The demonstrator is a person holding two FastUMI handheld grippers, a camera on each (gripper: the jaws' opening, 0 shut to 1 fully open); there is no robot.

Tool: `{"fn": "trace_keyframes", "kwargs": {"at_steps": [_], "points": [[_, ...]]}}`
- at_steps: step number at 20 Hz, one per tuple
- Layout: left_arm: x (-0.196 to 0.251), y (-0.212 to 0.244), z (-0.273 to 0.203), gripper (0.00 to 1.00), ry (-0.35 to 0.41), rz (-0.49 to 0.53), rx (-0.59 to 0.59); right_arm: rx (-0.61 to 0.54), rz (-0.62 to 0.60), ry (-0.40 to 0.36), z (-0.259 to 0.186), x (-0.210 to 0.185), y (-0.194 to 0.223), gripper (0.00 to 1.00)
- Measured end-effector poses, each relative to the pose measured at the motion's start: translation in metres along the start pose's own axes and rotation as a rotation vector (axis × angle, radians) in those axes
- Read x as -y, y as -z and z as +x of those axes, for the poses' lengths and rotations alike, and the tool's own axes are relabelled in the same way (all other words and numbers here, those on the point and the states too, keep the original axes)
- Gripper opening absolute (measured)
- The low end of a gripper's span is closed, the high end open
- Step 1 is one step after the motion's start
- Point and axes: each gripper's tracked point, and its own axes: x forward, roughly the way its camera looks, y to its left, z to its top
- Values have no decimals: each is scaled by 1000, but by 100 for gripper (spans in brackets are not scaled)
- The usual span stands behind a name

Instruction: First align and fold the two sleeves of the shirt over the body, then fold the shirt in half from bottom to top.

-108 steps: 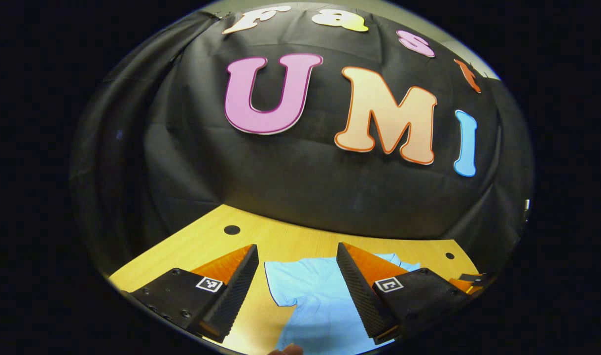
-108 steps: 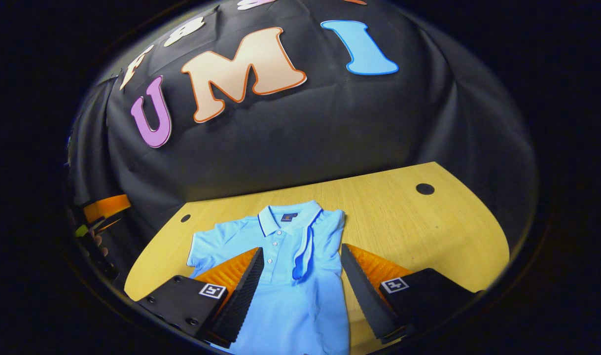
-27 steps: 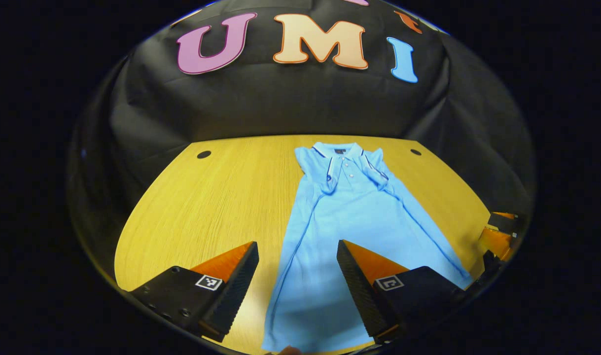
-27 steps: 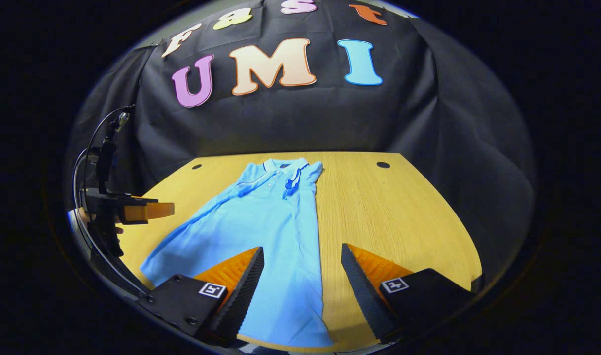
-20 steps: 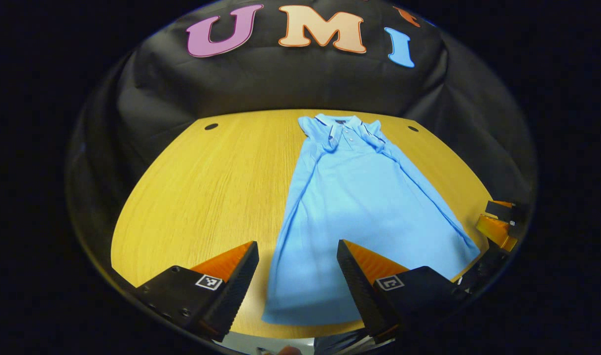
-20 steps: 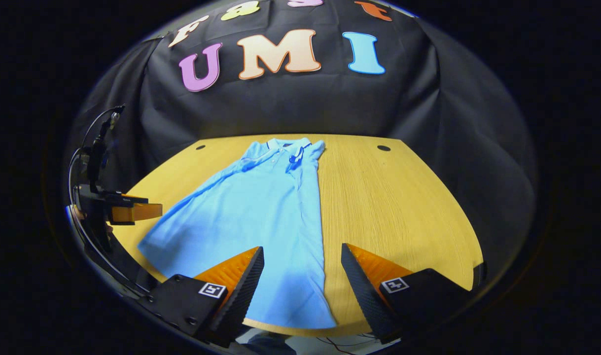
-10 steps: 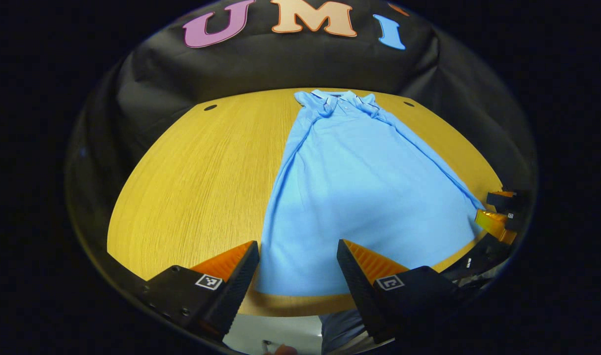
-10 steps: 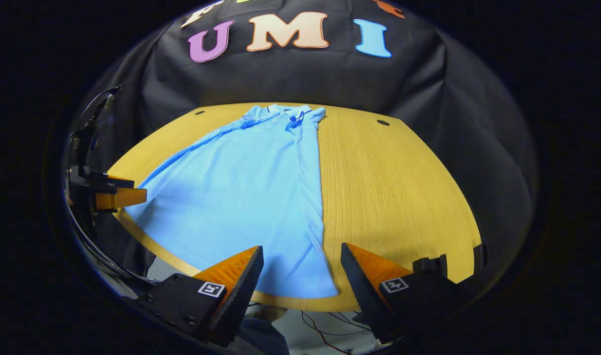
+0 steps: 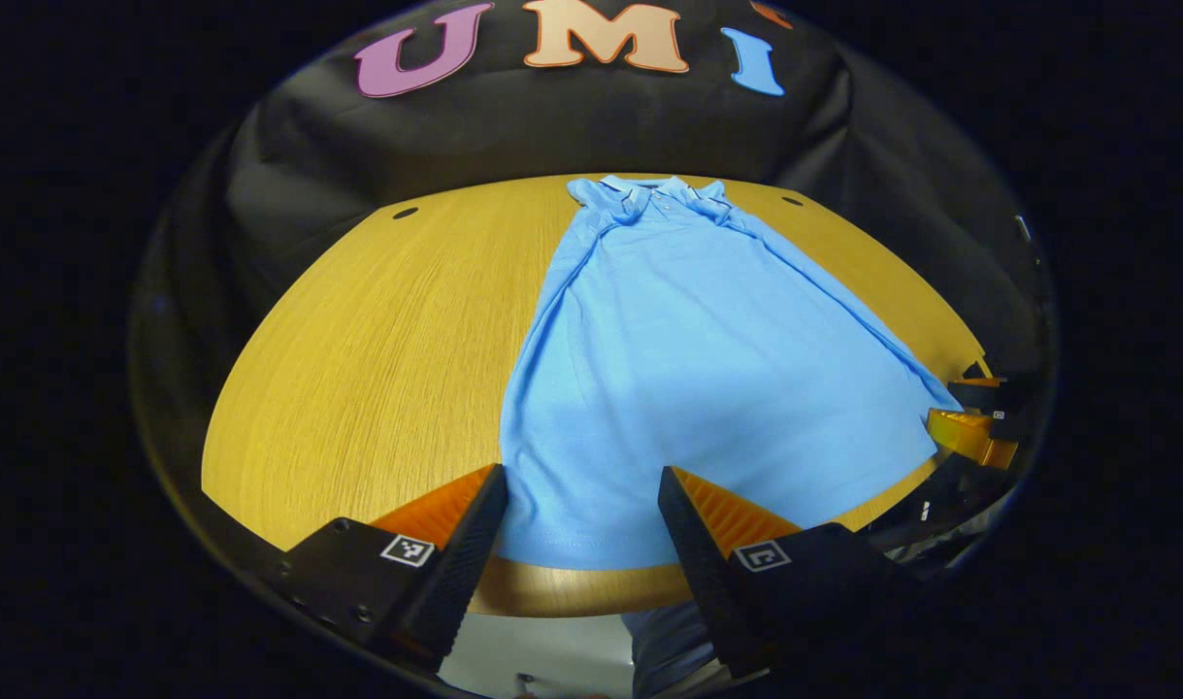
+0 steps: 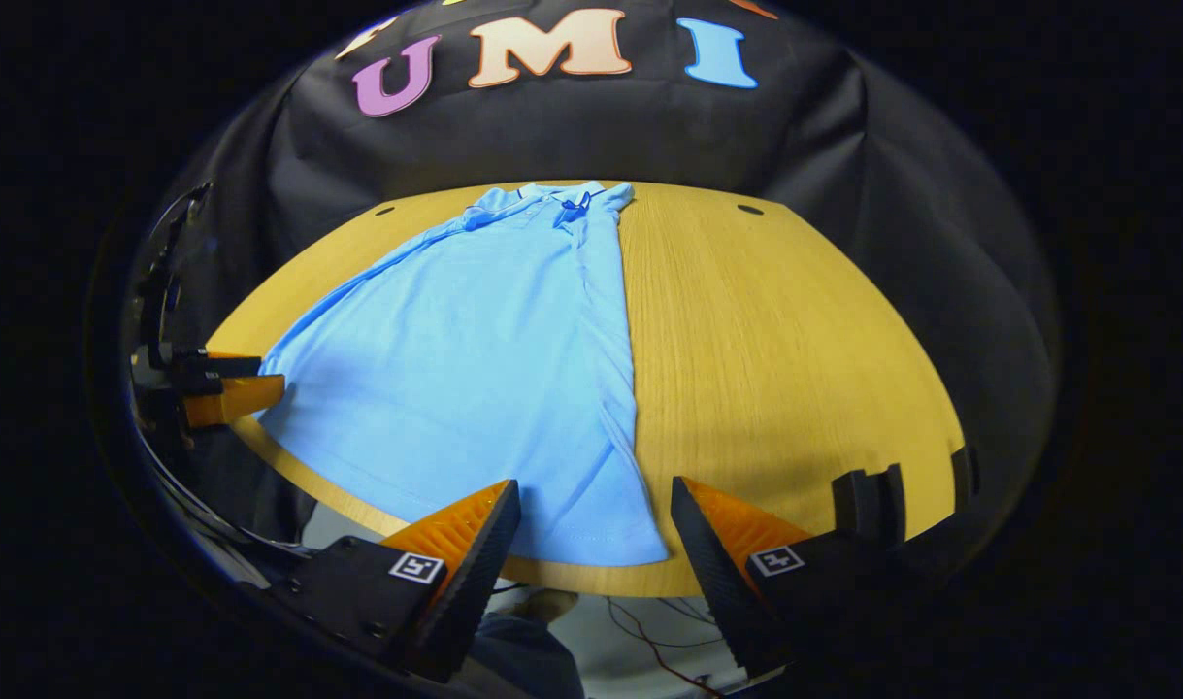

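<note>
Light blue, the polo shirt (image 9: 688,359) lies flat on the wooden table (image 9: 358,359), collar toward the far edge, sleeves folded inward, hem at the near edge. The left gripper (image 9: 581,515) and right gripper (image 10: 596,529) hover spread wide at the hem, grasping nothing.

A wooden table (image 9: 377,340) with a light grain stands before the black cloth wall (image 9: 513,126) of the booth. Two small dark round holes sit near its far corners (image 9: 405,213) (image 10: 749,210). Below its near edge, thin cables (image 10: 649,631) lie on a pale floor (image 9: 542,650).
</note>
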Motion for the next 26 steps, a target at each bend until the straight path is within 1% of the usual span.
{"fn": "trace_keyframes", "kwargs": {"at_steps": [1, 2, 3, 4, 5, 6, 7, 8, 9, 10, 12, 13, 14, 15, 19, 21, 23, 26], "points": [[4, 1, 1, 94, 6, 7, -7, -14, -11, -15, 0, -5, 4, 97], [8, -1, 2, 88, 14, 12, -7, -11, -28, -32, 1, -11, 2, 90], [11, 0, 2, 84, 19, 17, -16, -22, -44, -46, 0, -17, 4, 77], [15, 0, 2, 71, 23, 16, -15, -21, -53, -56, -1, -20, 3, 74], [19, 0, 1, 66, 24, 13, -16, -28, -51, -73, 1, -25, 3, 53], [21, -1, 1, 50, 22, 3, -9, -35, -46, -82, -1, -28, 4, 46], [24, -1, 2, 47, 21, -15, -6, -38, -34, -94, -3, -30, 2, 37], [26, -2, 3, 37, 22, -37, -1, -46, -15, -103, -1, -33, 3, 27], [31, -2, 3, 32, 35, -59, 3, -48, 1, -109, 0, -35, 3, 18], [35, -3, 2, 20, 41, -78, 8, -56, 9, -116, 1, -37, 3, 11], [37, -3, 3, 0, 44, -90, 10, -59, 3, -124, 2, -39, 1, 9], [40, -2, 4, 0, 52, -82, -2, -53, 12, -119, 4, -39, 0, 9], [39, -2, 4, 0, 49, -72, -16, -47, 13, -122, 1, -41, 1, 0], [39, -3, 3, 0, 42, -63, -25, -41, 12, -121, 0, -42, 0, 3], [42, -10, 4, 0, 35, -50, -39, -29, 23, -134, -3, -41, -11, 2], [39, -23, 2, 1, 30, -70, -25, -8, 31, -142, -5, -40, -26, 3], [36, -38, 3, 0, 40, -118, -7, 16, 38, -160, -6, -41, -43, 3], [27, -60, 3, 0, 41, -174, 13, 47, 41, -162, -2, -41, -68, 3]]}}
